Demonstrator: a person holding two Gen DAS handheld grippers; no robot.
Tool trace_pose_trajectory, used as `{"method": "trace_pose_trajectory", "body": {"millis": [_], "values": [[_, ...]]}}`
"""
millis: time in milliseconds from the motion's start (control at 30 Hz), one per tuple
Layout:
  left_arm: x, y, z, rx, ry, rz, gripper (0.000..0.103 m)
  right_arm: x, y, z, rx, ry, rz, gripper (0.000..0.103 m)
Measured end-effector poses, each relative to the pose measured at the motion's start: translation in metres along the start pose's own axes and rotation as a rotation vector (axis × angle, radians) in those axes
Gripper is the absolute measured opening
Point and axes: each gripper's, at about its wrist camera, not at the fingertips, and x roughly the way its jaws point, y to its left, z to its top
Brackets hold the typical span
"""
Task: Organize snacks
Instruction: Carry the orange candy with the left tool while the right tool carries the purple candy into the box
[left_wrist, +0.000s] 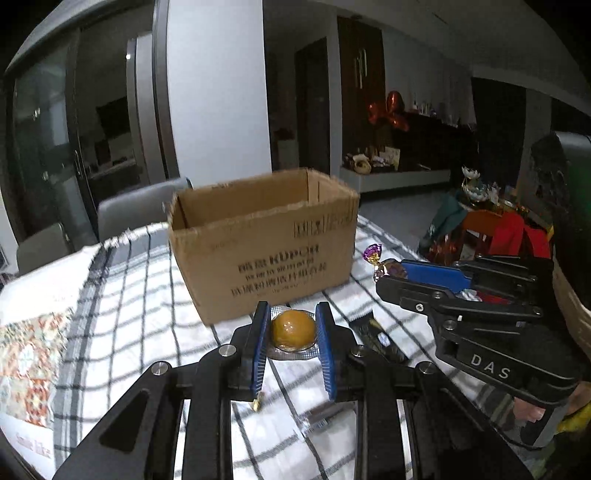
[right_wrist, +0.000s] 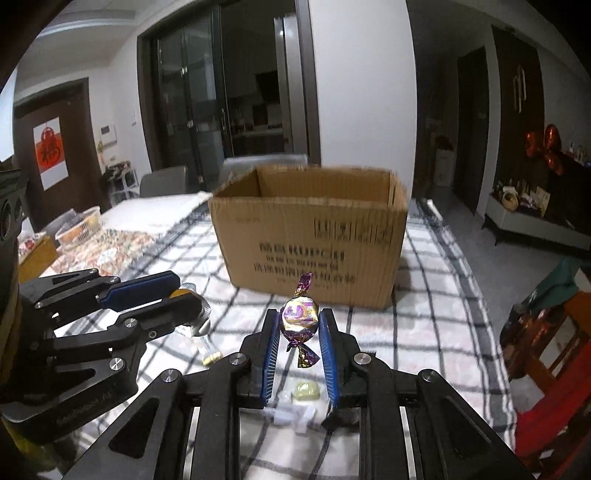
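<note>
Left gripper (left_wrist: 292, 334) jaws pinched the light, squishy yolk pastry (left_wrist: 293, 329); right gripper (right_wrist: 298, 320) jaws clamped the crinkly candy (right_wrist: 300, 314) mid-body.

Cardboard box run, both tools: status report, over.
Left tool shut on wrapped yolk snack. Right tool shut on purple candy. Cardboard box open ahead, path clear.

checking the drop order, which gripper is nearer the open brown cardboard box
Hard to call; roughly level. Left gripper, shut on a yellow sealed snack, faces the open brown cardboard box near corner; right gripper, holding a purple wrapped candy, faces its front.
</note>
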Motion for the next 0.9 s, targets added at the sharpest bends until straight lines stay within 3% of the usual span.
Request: {"method": "trace_pose_trajectory", "body": {"millis": [367, 900], "values": [[-0.016, 0.013, 0.05, 0.021, -0.097, 0.023, 0.025, -0.019, -0.006, 0.052, 0.016, -0.116, 0.018, 0.023], [0.023, 0.052, 0.123, 0.011, -0.13, 0.022, 0.025, 0.02, -0.022, 0.13, 0.036, -0.13, 0.05, 0.023]]}}
